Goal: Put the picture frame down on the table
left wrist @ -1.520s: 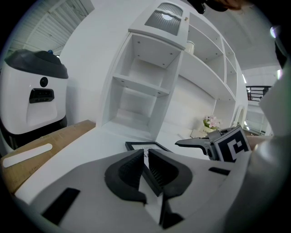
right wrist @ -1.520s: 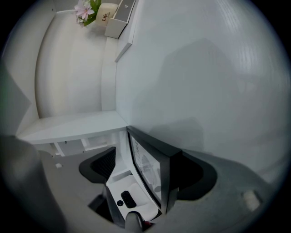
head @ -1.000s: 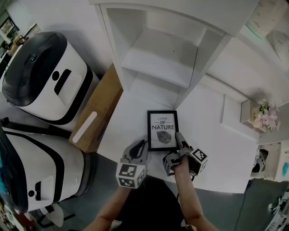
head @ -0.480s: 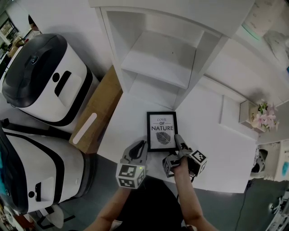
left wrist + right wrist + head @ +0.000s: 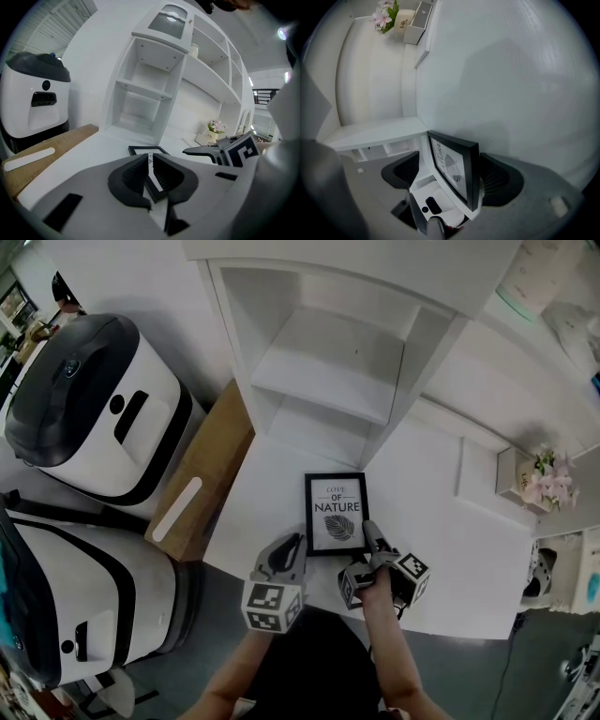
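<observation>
A black picture frame (image 5: pixel 337 513) with a leaf print lies on the white table (image 5: pixel 450 559), just in front of the shelf unit. My right gripper (image 5: pixel 373 538) reaches over its near right corner. In the right gripper view the frame (image 5: pixel 457 171) stands between the jaws: one pad is against its back, and a gap shows between the other pad and its face, so the gripper is open. My left gripper (image 5: pixel 292 546) hovers at the frame's near left corner, shut with only a thin slit between its pads. The frame (image 5: pixel 145 151) shows through that slit.
A white open shelf unit (image 5: pixel 328 362) rises behind the frame. A small box with pink flowers (image 5: pixel 539 479) stands at the right. A wooden board (image 5: pixel 202 474) and two large white-and-black machines (image 5: pixel 94 399) are to the left. The table's near edge lies just under both grippers.
Almost nothing differs: the frame and both grippers hold their places, with only a slight shift of the head view.
</observation>
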Tool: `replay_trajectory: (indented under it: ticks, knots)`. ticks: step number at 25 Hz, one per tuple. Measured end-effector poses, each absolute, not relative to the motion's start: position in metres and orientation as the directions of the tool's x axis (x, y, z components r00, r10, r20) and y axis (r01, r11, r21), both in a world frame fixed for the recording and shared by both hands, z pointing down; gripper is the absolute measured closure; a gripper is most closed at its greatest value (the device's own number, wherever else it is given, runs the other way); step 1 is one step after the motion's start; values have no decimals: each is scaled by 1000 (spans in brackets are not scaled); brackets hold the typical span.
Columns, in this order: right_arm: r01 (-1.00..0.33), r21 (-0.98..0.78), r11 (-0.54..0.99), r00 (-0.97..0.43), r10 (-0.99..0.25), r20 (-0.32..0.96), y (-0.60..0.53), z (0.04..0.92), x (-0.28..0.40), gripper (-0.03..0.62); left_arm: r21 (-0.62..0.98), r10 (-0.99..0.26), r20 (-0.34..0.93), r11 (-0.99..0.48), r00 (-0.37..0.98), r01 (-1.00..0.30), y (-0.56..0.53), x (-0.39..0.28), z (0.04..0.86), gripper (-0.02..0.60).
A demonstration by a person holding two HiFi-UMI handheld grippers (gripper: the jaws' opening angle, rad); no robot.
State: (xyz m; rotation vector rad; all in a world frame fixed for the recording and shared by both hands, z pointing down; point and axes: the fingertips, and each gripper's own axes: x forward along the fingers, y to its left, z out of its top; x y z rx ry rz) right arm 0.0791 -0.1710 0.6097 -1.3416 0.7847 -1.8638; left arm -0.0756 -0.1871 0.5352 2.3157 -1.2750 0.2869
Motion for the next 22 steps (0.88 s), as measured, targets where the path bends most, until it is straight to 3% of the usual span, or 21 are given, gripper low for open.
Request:
replay_trajectory:
  ticks: [22]
  knots:
    - [203,-779,-593,-227,-803,552,-159,613,76,203,305,-725,398,-474,563,-826,-185,-68,533,543]
